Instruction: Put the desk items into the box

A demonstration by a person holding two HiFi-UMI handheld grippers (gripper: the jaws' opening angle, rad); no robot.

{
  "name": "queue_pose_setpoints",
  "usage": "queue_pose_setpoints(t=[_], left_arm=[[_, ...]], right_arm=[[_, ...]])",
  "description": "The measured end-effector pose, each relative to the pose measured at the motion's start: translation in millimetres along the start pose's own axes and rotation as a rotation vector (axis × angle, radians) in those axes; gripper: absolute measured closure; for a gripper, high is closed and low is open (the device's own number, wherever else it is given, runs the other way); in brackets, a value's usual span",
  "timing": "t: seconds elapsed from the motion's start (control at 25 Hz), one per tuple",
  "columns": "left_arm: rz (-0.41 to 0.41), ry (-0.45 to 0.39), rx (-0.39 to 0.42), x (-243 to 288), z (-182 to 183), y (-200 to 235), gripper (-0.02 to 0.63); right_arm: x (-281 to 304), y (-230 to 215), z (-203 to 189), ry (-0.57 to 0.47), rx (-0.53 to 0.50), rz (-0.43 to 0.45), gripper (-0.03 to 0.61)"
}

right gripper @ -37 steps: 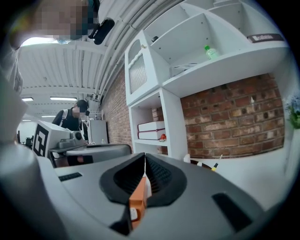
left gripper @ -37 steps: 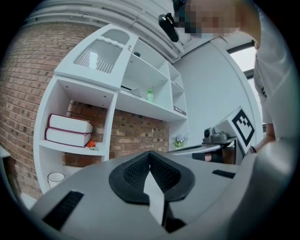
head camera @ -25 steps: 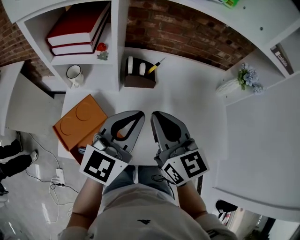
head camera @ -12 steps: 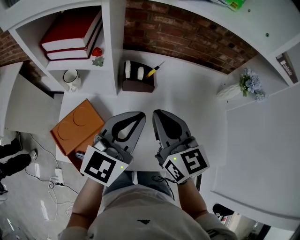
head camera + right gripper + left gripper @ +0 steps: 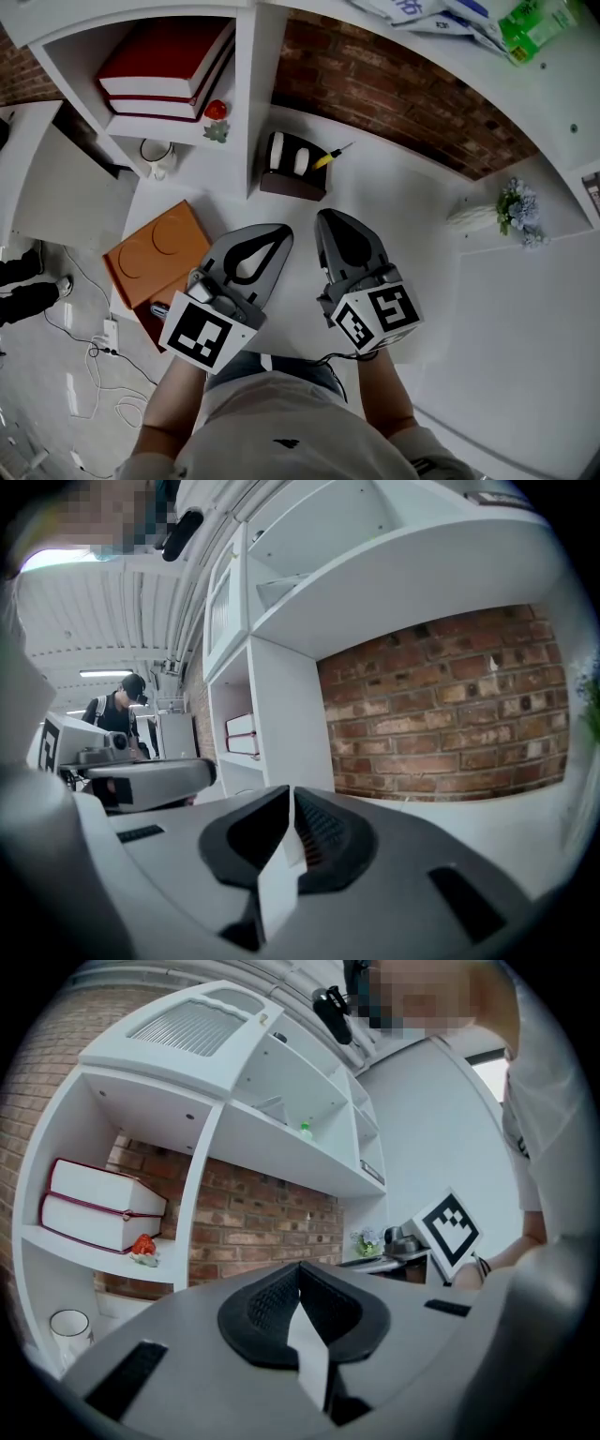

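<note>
Both pairs of tongs have slid forward over the white bench (image 5: 403, 234) since the earlier frames, the right pair more, so their tips now sit nearer the brown holder, and papers (image 5: 412, 9) and a green packet (image 5: 525, 19) on the top shelf have come into sight at the upper right. At the far left the orange box (image 5: 155, 248), flat and matte with two shallow circles pressed into its lid, lies askew at the bench's left front corner, with a darker edge showing under its near corner. Behind it a white glazed mug (image 5: 159, 155) stands half hidden under a shelf, and above that two thick red books (image 5: 169, 61) with pale page edges are stacked flat, a small glossy strawberry ornament (image 5: 217, 111) beside them. The left tongs (image 5: 283, 228) are smooth grey plastic with ribbed black pads, pressed together at the tip and pinching nothing. Just beyond them the brown holder (image 5: 292, 183), a dark boxy block, stands at the back of the bench against the white shelf upright, carrying white rolls (image 5: 300, 161) and a slim yellow pen (image 5: 328, 159) that leans to the right. The right tongs (image 5: 323, 217), of the same make, are likewise pressed together and empty, apart from the holder. A rough red brick wall (image 5: 394, 94) backs the bench, and at the far right lie pale blue flowers (image 5: 520, 202).
</note>
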State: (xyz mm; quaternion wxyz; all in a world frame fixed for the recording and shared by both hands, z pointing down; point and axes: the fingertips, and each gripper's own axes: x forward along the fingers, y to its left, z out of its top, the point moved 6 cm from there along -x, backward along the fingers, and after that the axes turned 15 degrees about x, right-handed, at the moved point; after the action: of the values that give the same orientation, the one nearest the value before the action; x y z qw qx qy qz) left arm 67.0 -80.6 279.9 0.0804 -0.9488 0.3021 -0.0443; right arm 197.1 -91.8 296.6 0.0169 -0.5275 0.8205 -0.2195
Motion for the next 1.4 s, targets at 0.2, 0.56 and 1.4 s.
queue_pose_setpoints(t=[0.2,0.56,1.4], left_arm=[[0.039,0.013,-0.003,2,-4,10,0.6],[0.109,0.048,-0.01,-5,-12,22,0.6],[0.179,0.113,-0.022,-24,-31,34,0.6]], right_arm=[[25,-19,-3,0.042,0.01,-0.011,0.566],[67,-53,-15,0.129,0.01,-0.042,0.563],[126,-95,-53,0.267,0.078,-0.154,0.492]])
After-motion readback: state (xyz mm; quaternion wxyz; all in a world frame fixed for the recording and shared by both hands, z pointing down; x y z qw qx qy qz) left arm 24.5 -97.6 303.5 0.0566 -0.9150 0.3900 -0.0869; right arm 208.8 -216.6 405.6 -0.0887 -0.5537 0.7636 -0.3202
